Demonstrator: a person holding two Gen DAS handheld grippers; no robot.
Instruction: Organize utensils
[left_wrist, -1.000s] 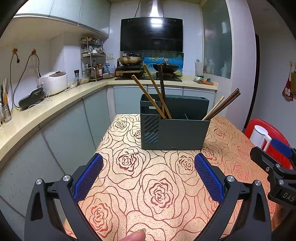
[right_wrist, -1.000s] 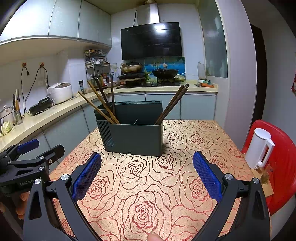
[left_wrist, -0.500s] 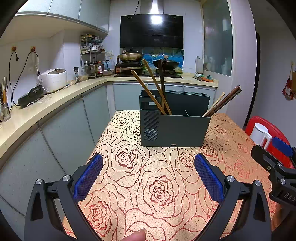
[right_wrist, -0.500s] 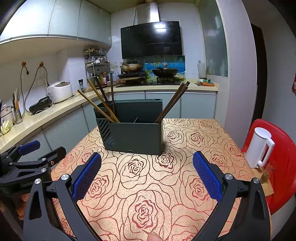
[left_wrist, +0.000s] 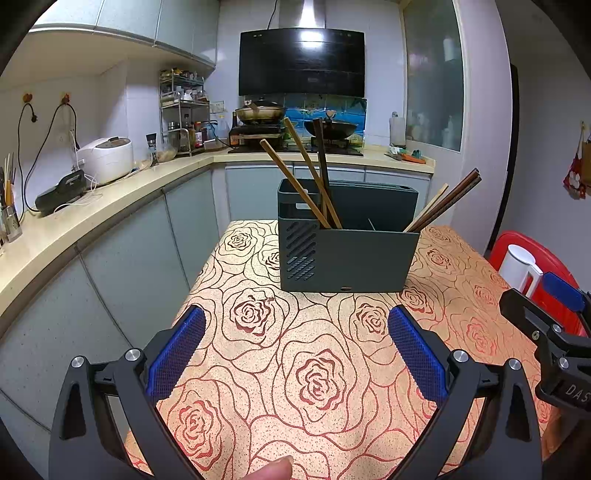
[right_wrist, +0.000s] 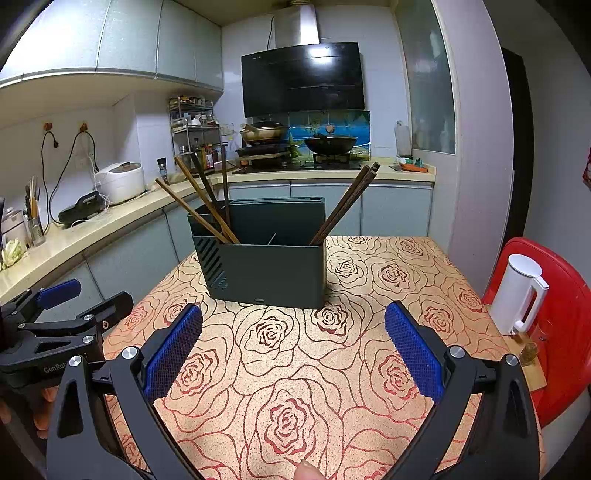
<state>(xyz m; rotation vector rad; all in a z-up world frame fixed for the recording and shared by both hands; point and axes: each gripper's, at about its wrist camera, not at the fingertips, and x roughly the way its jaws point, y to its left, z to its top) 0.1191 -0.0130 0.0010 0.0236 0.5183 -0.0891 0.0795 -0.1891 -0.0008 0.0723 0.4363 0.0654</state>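
A dark grey utensil holder (left_wrist: 347, 251) is seen standing upright on the rose-patterned table (left_wrist: 314, 369), toward its far end. Light wooden chopsticks (left_wrist: 295, 188) are leaned in its left compartment, and dark chopsticks (left_wrist: 443, 201) are leaned out over its right end; the middle section is seen with only a thin stick in it. The left gripper (left_wrist: 295, 350) is held above the near part of the table, its blue-padded fingers (left_wrist: 177, 354) spread wide with nothing between them. The right gripper (right_wrist: 293, 349) is held likewise beside it, fingers (right_wrist: 413, 350) wide apart and empty. A white kettle (right_wrist: 517, 293) is seen on a red chair (right_wrist: 565, 332) at the right.
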